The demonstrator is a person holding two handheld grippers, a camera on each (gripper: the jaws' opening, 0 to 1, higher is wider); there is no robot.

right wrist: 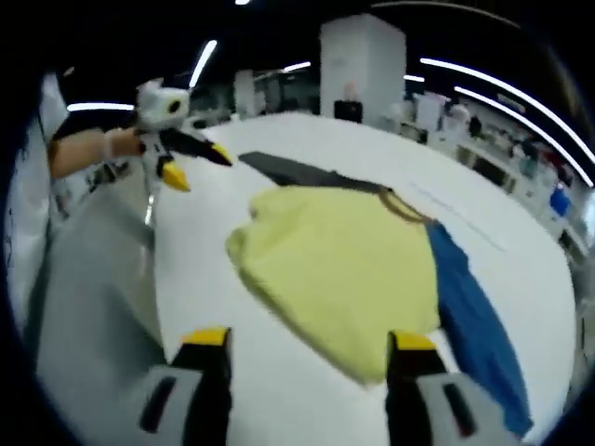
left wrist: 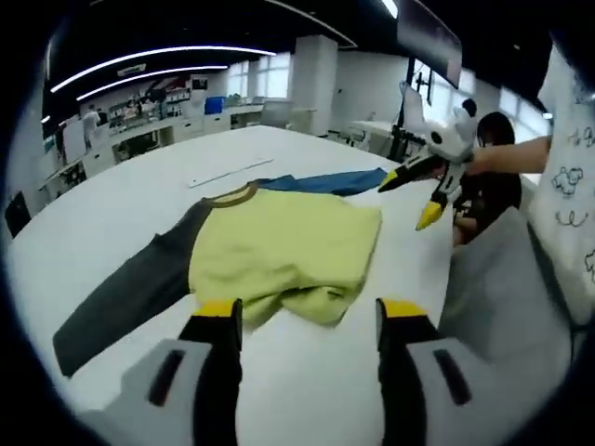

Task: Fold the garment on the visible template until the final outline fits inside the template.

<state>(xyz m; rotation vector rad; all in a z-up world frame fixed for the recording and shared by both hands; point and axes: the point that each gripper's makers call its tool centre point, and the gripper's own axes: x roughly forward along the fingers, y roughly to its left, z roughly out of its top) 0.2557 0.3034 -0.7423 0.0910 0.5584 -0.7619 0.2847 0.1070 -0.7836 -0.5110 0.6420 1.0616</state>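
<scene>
Yellow-green fabric forms the body of the garment (left wrist: 284, 251), a long-sleeved shirt lying on the white table (left wrist: 121, 214), with its lower edge bunched and partly folded up. One sleeve is dark grey (left wrist: 125, 297) and stretches out flat to one side; the other sleeve is blue (left wrist: 335, 181) and reaches the opposite way, and a brownish collar (left wrist: 232, 195) sits between them. In the left gripper view, the left gripper (left wrist: 309, 316) hangs just short of the shirt's rumpled hem, its yellow-tipped jaws spread wide and holding nothing. The right gripper (left wrist: 423, 195) enters from the right in a person's hand, its jaws parted above the table near the blue sleeve, empty as well. In the right gripper view, that gripper's own jaws (right wrist: 311, 348) stand wide apart at the shirt's near edge, and the left gripper (right wrist: 191, 167) hovers beyond, by the grey sleeve (right wrist: 297, 172). A light grey cloth (right wrist: 88, 288) lies beside the table edge.
</scene>
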